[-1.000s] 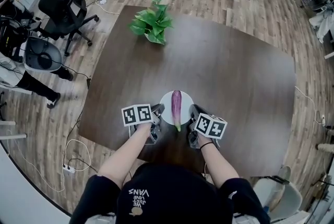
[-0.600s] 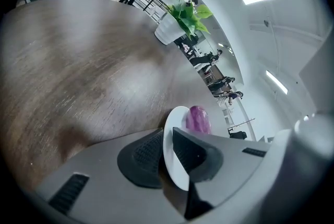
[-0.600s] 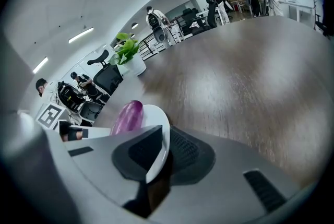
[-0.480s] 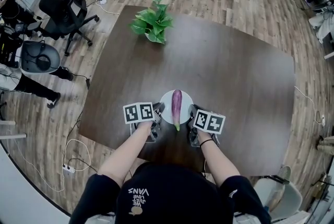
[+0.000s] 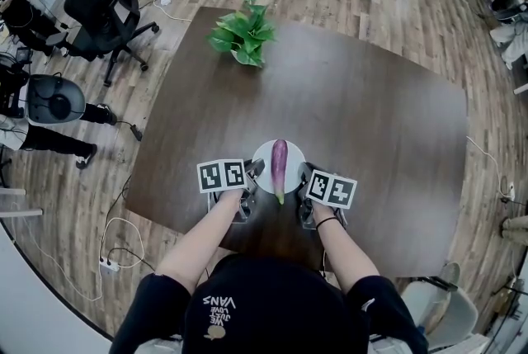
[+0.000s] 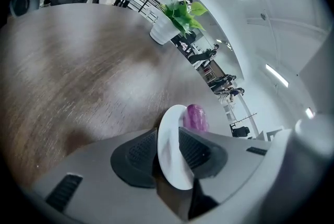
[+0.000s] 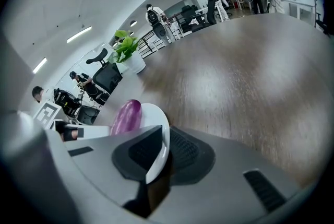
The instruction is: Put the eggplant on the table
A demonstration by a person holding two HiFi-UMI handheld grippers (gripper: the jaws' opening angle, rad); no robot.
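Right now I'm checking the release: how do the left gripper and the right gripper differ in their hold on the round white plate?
The left gripper's jaws are opening around the round white plate's rim; the right gripper's jaws clamp it. The left gripper is at the plate's left edge, the right gripper opposite. Both flank the long purple eggplant.

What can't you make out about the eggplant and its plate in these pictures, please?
Eggplant: in the left gripper view only its tip shows; the plate hides the rest.
Plate's underside: hidden in every view, so whether it rests on the table is unclear.
Left gripper, jaws opening around the plate rim: in the head view they are tiny, partly under its marker cube.
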